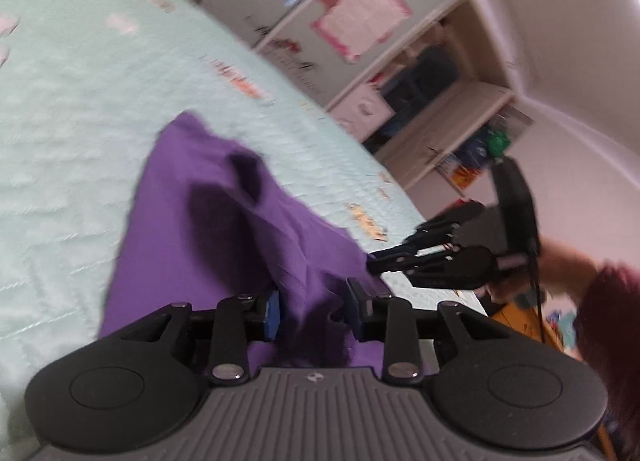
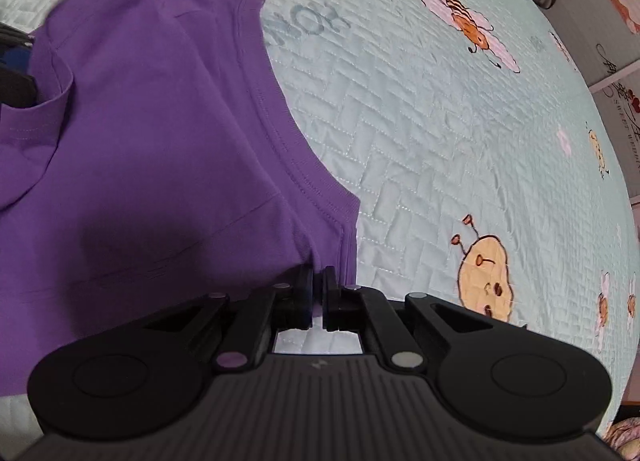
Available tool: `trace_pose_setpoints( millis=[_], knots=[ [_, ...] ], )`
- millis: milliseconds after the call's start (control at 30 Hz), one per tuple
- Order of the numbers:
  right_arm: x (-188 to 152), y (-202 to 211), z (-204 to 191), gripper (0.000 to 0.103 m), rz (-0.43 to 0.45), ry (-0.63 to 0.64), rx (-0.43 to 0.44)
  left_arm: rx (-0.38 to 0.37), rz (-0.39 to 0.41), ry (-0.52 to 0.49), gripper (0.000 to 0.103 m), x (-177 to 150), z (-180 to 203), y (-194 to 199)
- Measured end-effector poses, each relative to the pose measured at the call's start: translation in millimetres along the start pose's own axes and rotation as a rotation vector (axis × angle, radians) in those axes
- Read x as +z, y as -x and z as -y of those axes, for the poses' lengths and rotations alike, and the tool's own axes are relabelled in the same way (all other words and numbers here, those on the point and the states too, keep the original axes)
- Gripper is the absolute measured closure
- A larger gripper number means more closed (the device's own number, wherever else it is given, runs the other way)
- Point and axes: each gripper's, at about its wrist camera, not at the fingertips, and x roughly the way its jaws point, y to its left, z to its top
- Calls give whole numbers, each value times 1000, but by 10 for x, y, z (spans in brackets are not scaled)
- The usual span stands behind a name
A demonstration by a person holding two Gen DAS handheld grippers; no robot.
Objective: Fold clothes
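Note:
A purple shirt (image 1: 224, 221) lies crumpled on a mint quilted bedspread (image 1: 72, 101). In the left wrist view my left gripper (image 1: 314, 309) stands open low over the shirt's near end, and a loose fold of purple cloth runs between its blue pads (image 1: 273, 313). My right gripper (image 1: 370, 259) comes in from the right, shut on the shirt's edge. In the right wrist view that right gripper (image 2: 318, 293) has its jaws almost together, pinching the stitched hem corner of the shirt (image 2: 140, 133), which spreads away to the left over the bedspread (image 2: 420, 149).
White shelves (image 1: 400, 73) with storage bins and pink-edged panels stand beyond the bed's far edge. A person's arm in a dark red sleeve (image 1: 612, 301) holds the right gripper. Bee prints (image 2: 468, 21) dot the bedspread to the right of the shirt.

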Motion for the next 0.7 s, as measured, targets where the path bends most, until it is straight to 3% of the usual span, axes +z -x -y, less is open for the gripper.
trace_pose_setpoints(
  millis=[67, 100, 200, 300, 367, 500, 533, 600, 700],
  knots=[
    [-16, -7, -9, 99, 20, -24, -3, 10, -4, 16, 71, 13, -36, -12],
    [-32, 3, -21, 84, 28, -22, -27, 14, -5, 13, 72, 15, -34, -14],
    [-135, 159, 26, 60, 123, -100, -121, 25, -6, 4, 74, 23, -28, -21],
    [-395, 411, 186, 50, 276, -343, -195, 37, -8, 10, 89, 34, -39, -23],
    [-650, 478, 285, 45, 338, -561, -200, 41, -10, 13, 90, 40, -42, -25],
    [-1132, 384, 302, 47, 396, -933, -84, 38, -10, 12, 90, 50, -47, -24],
    [-1191, 362, 247, 49, 432, -963, -43, 36, -9, 15, 90, 50, -53, -22],
    [-1247, 322, 127, 72, 502, -982, 23, 34, -8, 16, 90, 44, -55, -14],
    [-1143, 156, 108, 81, 504, -1006, 32, 41, -10, 7, 90, 32, -45, -9]
  ],
)
